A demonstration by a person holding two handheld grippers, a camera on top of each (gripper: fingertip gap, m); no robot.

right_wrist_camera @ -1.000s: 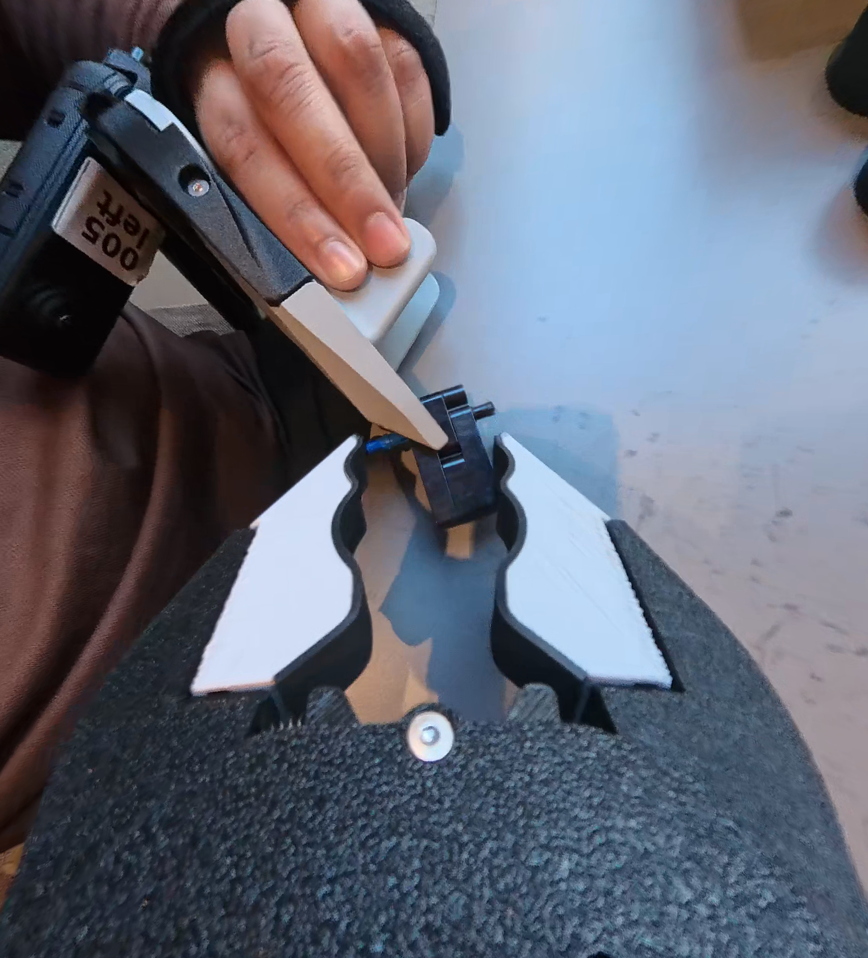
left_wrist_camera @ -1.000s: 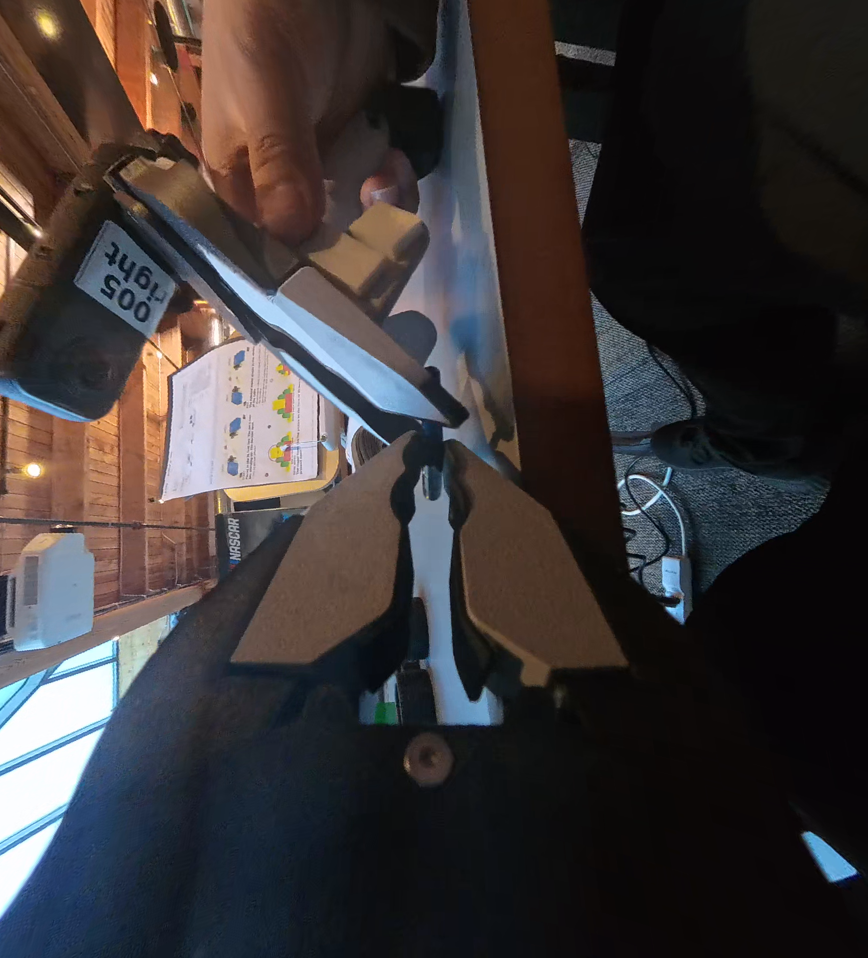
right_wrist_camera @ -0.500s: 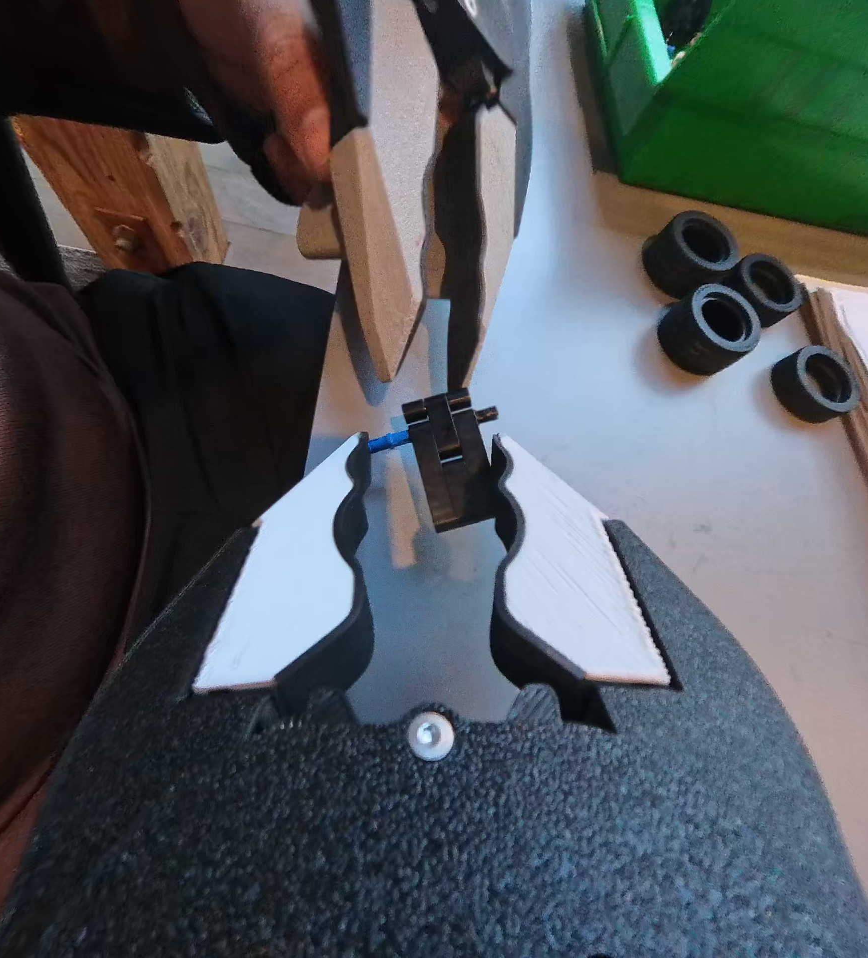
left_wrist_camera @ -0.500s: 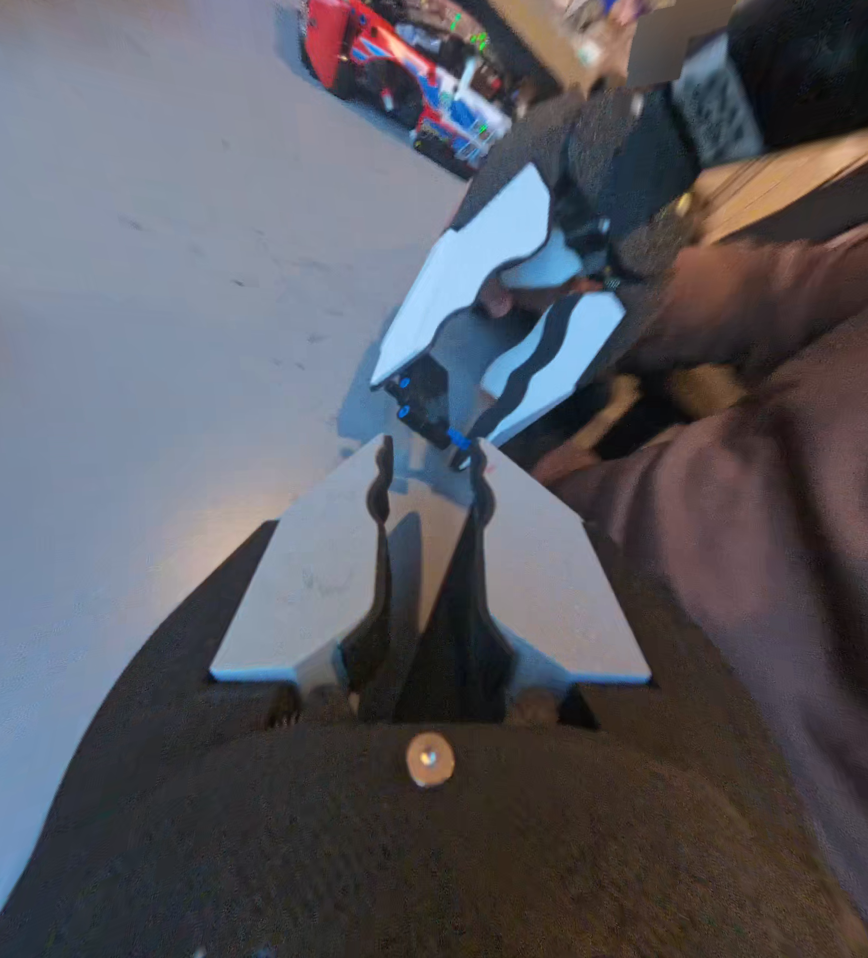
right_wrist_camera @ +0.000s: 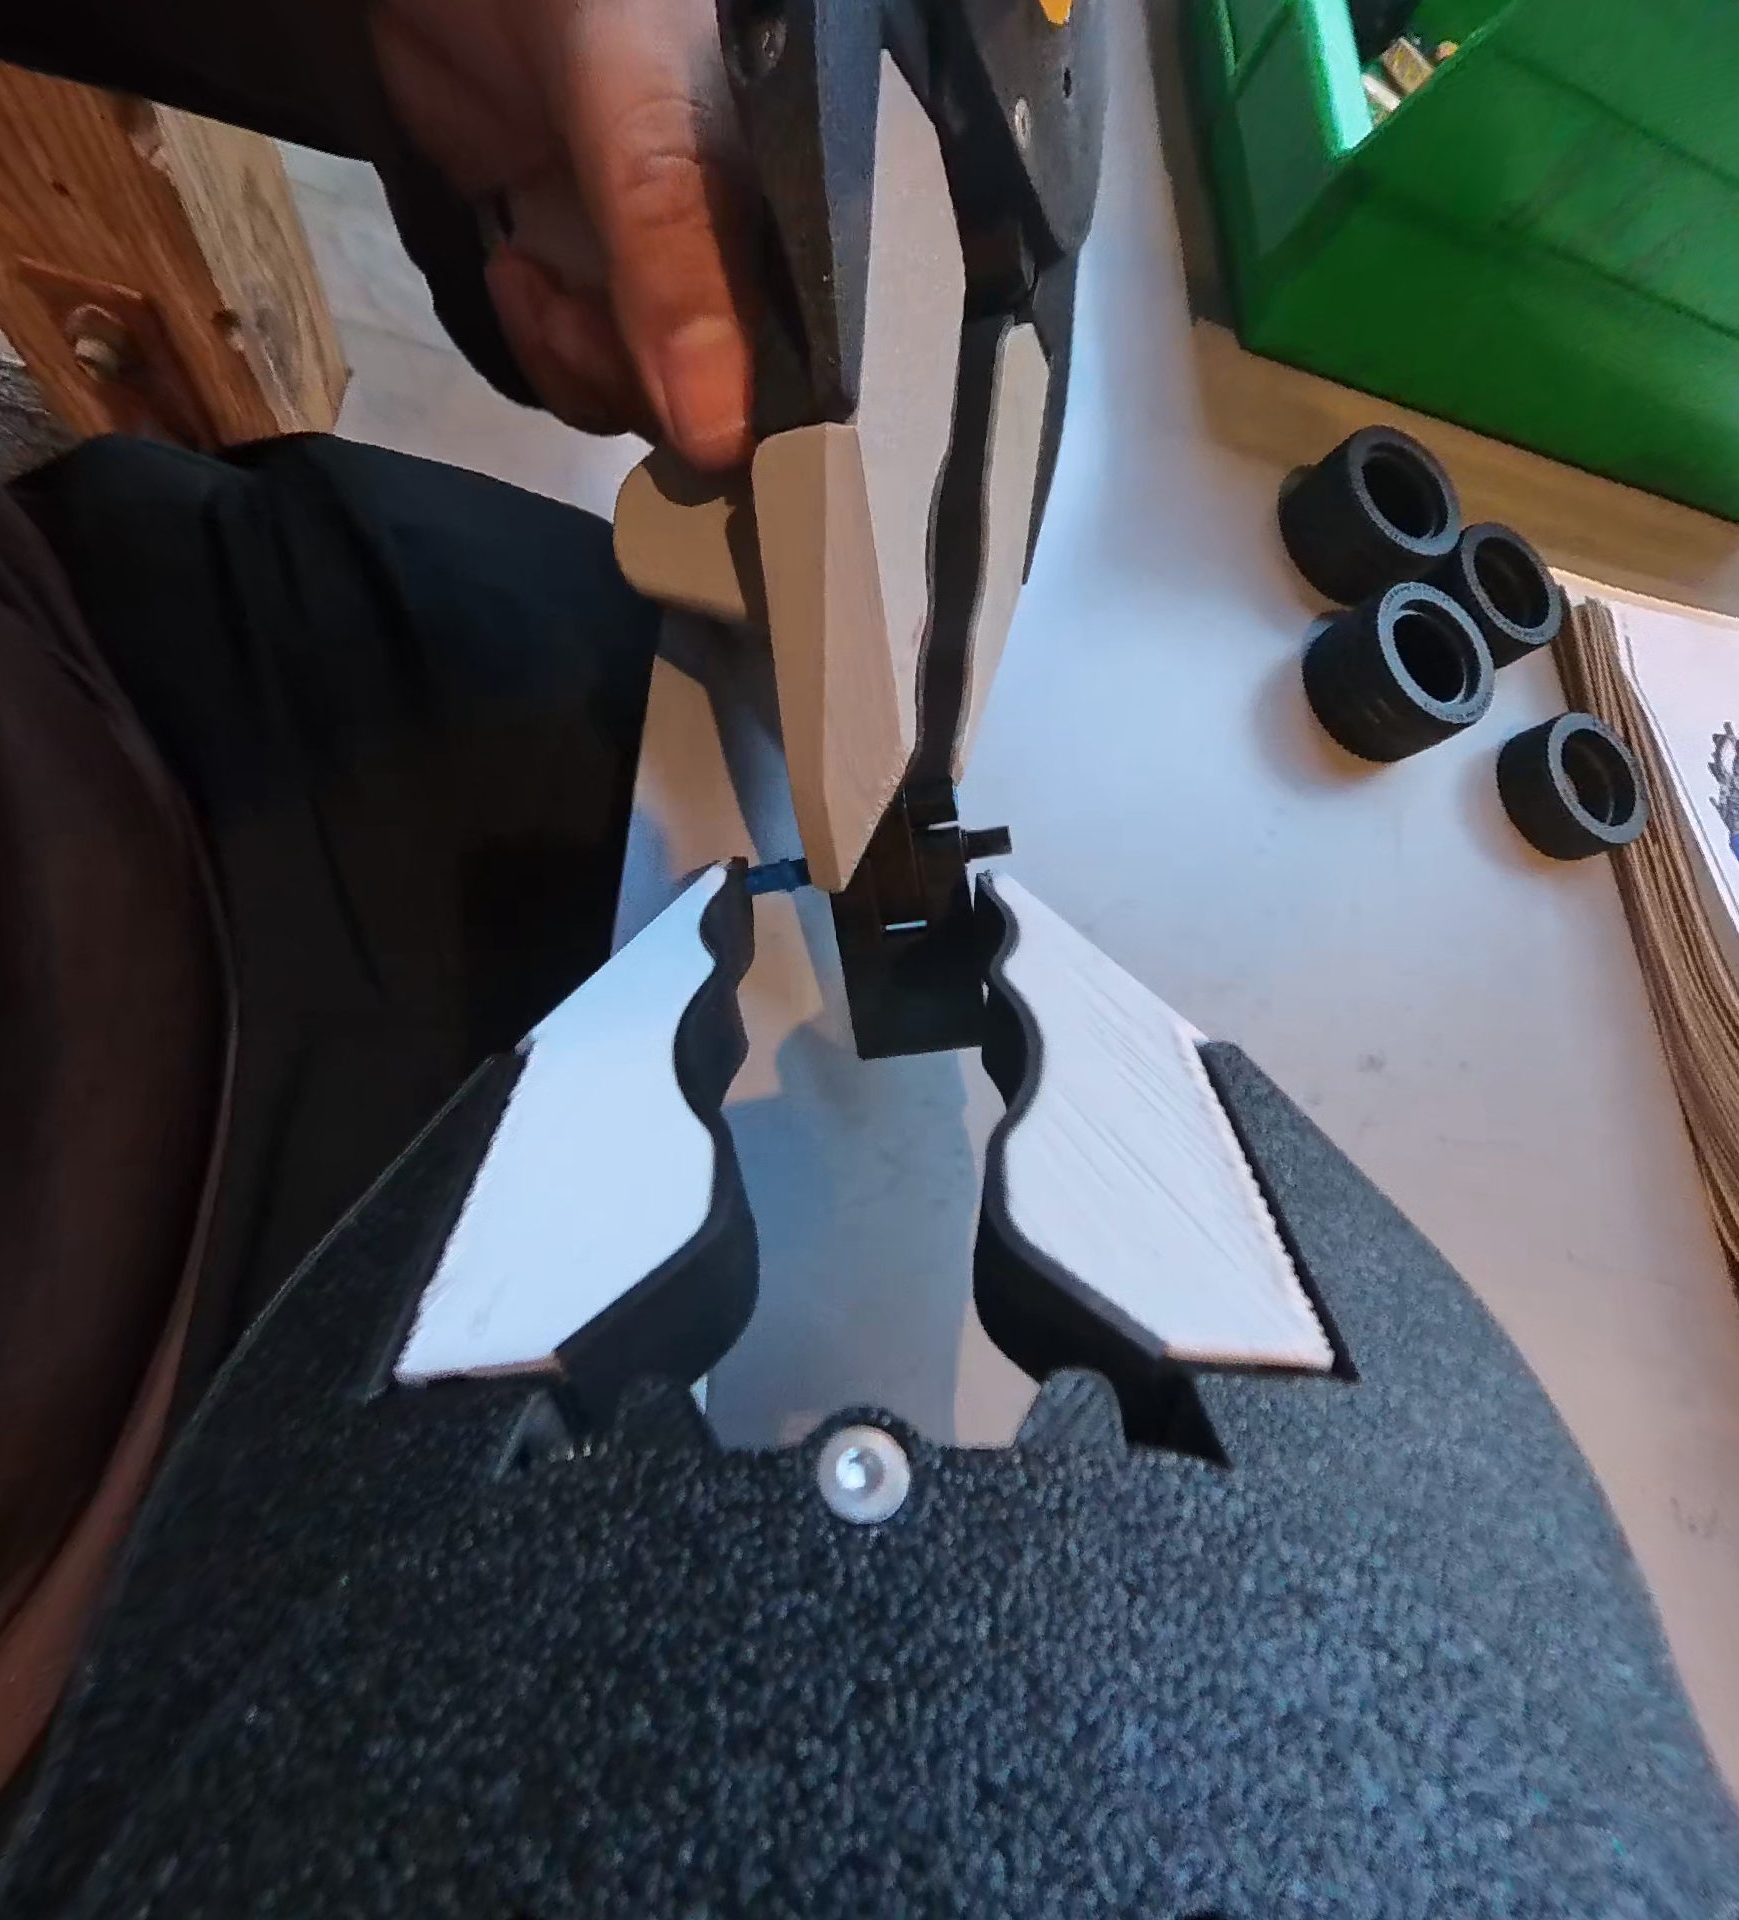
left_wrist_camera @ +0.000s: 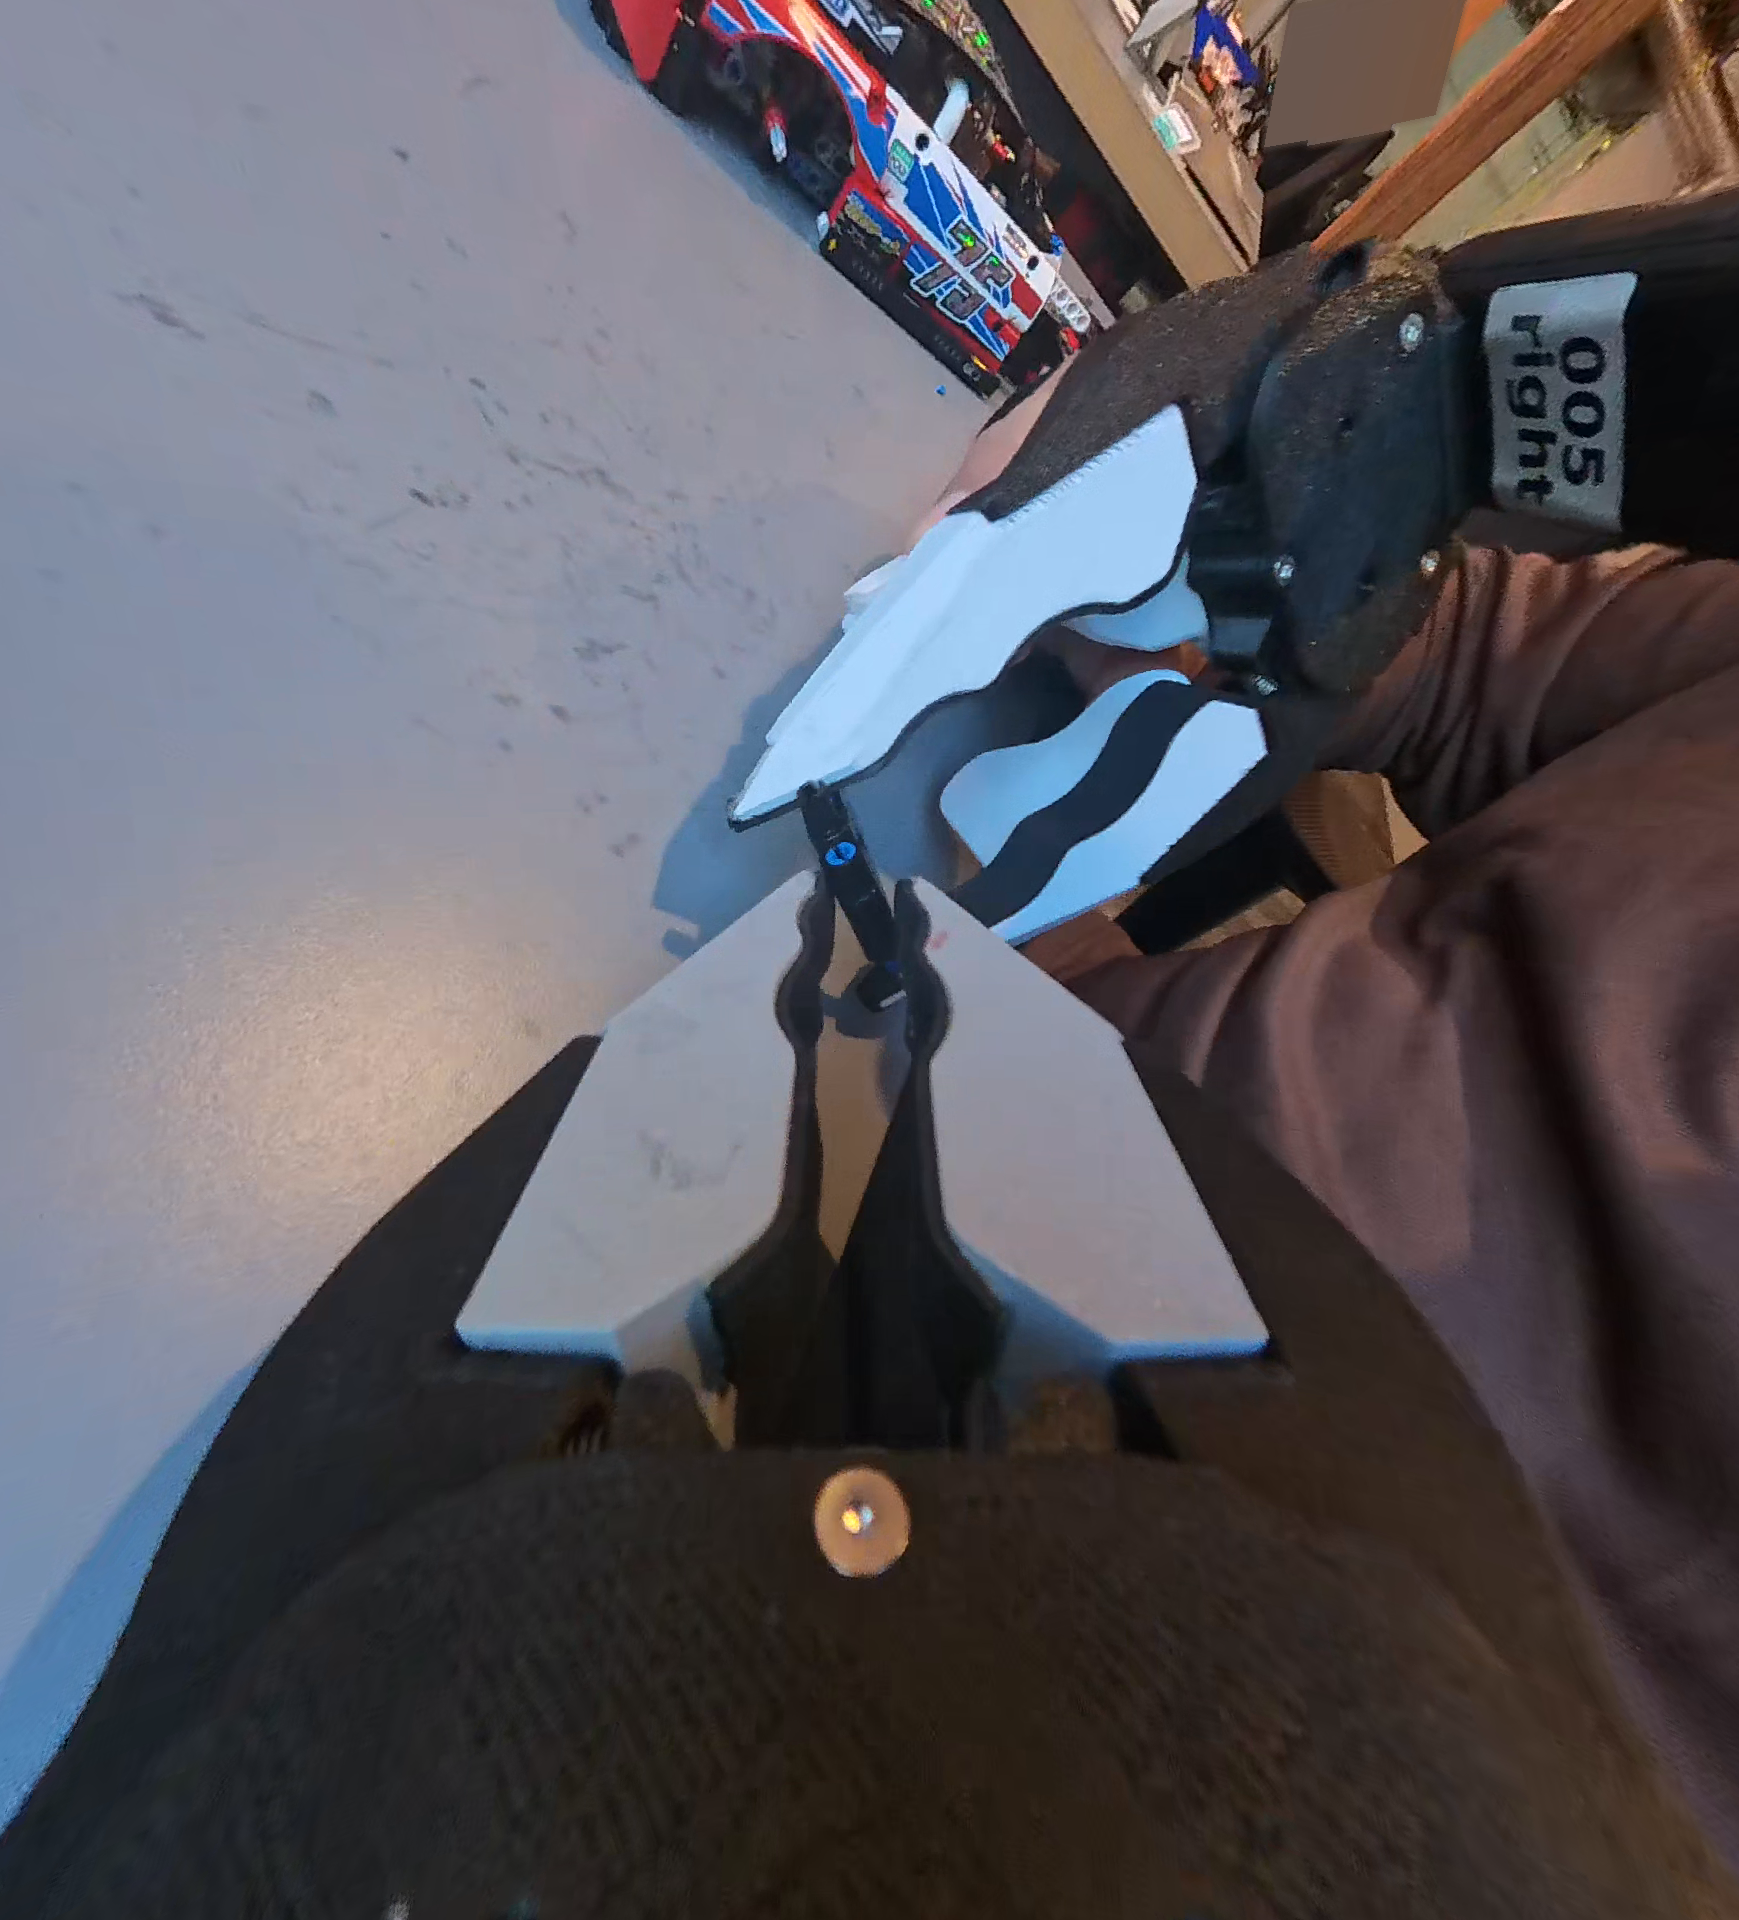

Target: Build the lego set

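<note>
We pinch the small black lego pin-connector piece (right_wrist_camera: 912,961) in the left tongs (left_wrist_camera: 860,914), closed on it; the right tongs (right_wrist_camera: 860,914) stand open around it, above the white table (right_wrist_camera: 1208,935), ready for handover.

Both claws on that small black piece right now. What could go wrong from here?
1. The black Technic assembly hangs above the table, and the right claw touches it with one finger only. If the left claw slips, it will probably drop.
2. The blue pin sticks out bare beside the left claw's fingertip and may get pushed out.
3. The four black tyres lie loose on the table and could roll if bumped.
</note>
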